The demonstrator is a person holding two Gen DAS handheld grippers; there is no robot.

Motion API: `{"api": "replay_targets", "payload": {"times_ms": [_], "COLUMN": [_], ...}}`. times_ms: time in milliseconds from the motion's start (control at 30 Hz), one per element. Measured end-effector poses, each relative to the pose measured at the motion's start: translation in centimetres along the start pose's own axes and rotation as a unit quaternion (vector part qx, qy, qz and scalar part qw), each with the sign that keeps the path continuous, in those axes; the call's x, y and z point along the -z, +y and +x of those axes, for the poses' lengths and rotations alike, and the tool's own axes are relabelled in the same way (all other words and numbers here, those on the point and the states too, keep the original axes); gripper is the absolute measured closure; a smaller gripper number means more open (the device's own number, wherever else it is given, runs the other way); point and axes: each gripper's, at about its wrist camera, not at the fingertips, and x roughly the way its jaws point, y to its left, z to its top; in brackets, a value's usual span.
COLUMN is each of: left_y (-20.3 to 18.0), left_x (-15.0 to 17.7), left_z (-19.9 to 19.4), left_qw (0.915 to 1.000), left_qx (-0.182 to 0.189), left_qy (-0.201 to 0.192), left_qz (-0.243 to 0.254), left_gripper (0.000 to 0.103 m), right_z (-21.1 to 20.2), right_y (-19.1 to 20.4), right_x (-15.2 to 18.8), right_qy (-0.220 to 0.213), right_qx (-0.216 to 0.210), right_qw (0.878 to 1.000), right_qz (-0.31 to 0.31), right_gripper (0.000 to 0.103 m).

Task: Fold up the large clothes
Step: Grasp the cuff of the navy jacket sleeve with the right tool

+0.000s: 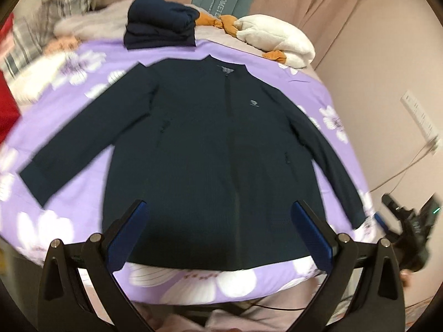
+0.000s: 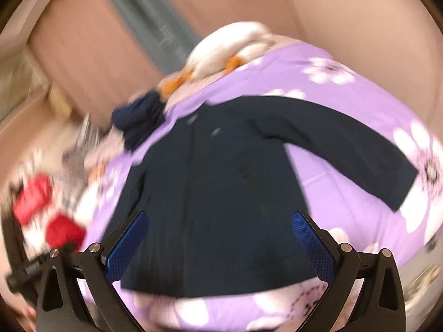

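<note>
A dark navy zip jacket [image 1: 210, 149] lies flat and face up on the purple flowered bedspread [image 1: 69, 127], both sleeves spread outward, collar at the far end. My left gripper [image 1: 218, 207] hovers open above the jacket's hem, nothing between its blue pads [image 1: 130, 229]. In the right wrist view the same jacket [image 2: 221, 193] appears blurred and tilted. My right gripper [image 2: 220, 218] is open too, above the lower part of the jacket, holding nothing. The right gripper's black body [image 1: 409, 221] shows at the right edge of the left wrist view, off the bed's corner.
A folded navy garment [image 1: 160, 25] sits beyond the collar. A white fleece with orange trim [image 1: 277, 38] lies at the far right of the bed. Plaid pillows [image 1: 41, 30] and red cloth [image 1: 7, 110] are at the far left. Pink curtains [image 1: 360, 27] hang behind, with a wall socket [image 1: 420, 119].
</note>
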Motion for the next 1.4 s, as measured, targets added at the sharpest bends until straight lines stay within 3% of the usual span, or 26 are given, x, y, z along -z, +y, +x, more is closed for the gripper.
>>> {"api": "replay_targets", "payload": {"times_ms": [200, 367, 633, 933, 967, 1033, 1067, 1167, 1267, 1400], "left_y": [-0.2, -1.0, -1.9, -3.2, -3.3, -3.4, -3.4, -2.8, -0.6, 3.0], "left_x": [0.1, -0.2, -1.0, -1.3, -1.3, -1.3, -1.3, -1.6, -1.8, -1.6], "left_z": [2.7, 4.6, 6.7, 8.2, 8.3, 8.7, 8.8, 9.5, 10.8, 11.2], "left_qw": [0.9975, 0.9970, 0.9967, 0.9959, 0.9958, 0.9954, 0.9953, 0.9965, 0.9938, 0.9880], "left_qx": [0.064, 0.070, 0.064, 0.063, 0.063, 0.066, 0.065, 0.028, -0.029, -0.017], "left_qy": [0.007, 0.023, 0.042, 0.064, 0.065, 0.069, 0.070, 0.075, 0.094, 0.108], "left_qz": [-0.029, -0.023, -0.027, -0.016, -0.014, -0.013, -0.014, -0.023, -0.051, -0.109], "left_gripper": [0.000, 0.000, 0.000, 0.000, 0.000, 0.000, 0.000, 0.000, 0.001, 0.002], "right_z": [-1.0, -1.5, 0.9, 2.8, 2.8, 3.2, 3.7, 4.5, 3.7, 1.7], "right_y": [-11.5, -17.8, -22.2, -23.0, -23.1, -22.9, -22.9, -22.4, -20.6, -16.9], "right_x": [0.6, 1.9, 1.3, -0.8, -0.8, -1.3, -1.4, -1.8, -2.8, -6.0], "right_qy": [-0.043, -0.052, -0.076, -0.111, -0.110, -0.100, -0.092, -0.067, -0.076, -0.086], "right_qx": [0.014, 0.014, -0.008, -0.011, -0.008, -0.009, -0.008, 0.045, 0.055, 0.075], "right_qw": [0.987, 0.970, 0.958, 0.965, 0.966, 0.970, 0.971, 0.975, 0.980, 0.984], "right_qz": [0.151, 0.238, 0.277, 0.236, 0.233, 0.220, 0.219, 0.207, 0.176, 0.135], "right_gripper": [0.000, 0.000, 0.000, 0.003, 0.009, 0.032, 0.049, 0.075, 0.085, 0.090]}}
